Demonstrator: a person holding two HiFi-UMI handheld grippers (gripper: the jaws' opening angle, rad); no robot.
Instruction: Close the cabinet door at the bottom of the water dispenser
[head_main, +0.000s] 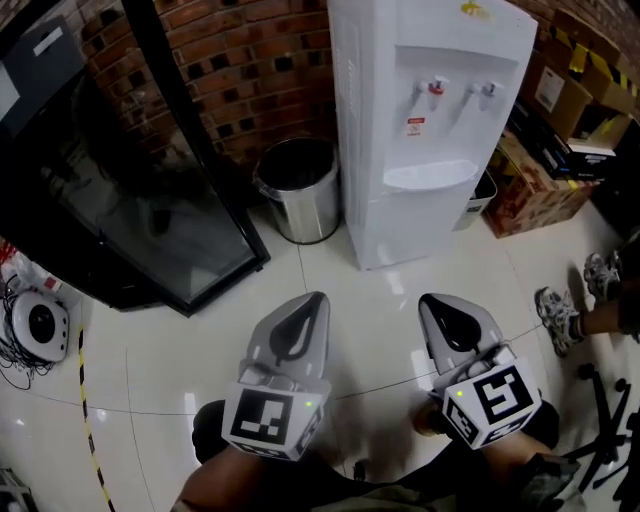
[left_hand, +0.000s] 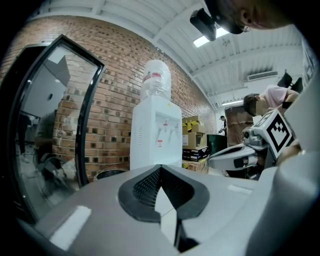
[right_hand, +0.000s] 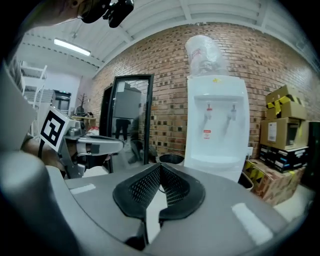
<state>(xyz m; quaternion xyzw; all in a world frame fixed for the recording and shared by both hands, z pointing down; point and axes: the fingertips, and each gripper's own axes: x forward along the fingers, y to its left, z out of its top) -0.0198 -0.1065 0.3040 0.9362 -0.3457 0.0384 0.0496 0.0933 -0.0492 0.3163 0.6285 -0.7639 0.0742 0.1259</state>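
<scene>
I have both grippers low in front of me over the white tiled floor (head_main: 378, 330). The left gripper (head_main: 312, 301) and the right gripper (head_main: 432, 303) are side by side but apart, each with its jaws together and nothing between them. Both point toward the water dispenser (head_main: 425, 140), which stands well clear of them at the floor's far edge, against the brick wall (head_main: 262, 68). A steel bin (head_main: 297, 190) sits just beside the dispenser's left side. A black glass-fronted cooler (head_main: 150, 210) fills the far left corner. Cardboard boxes (head_main: 540, 195) are stacked along the right edge, where a person's shoes (head_main: 557, 318) also show.
</scene>
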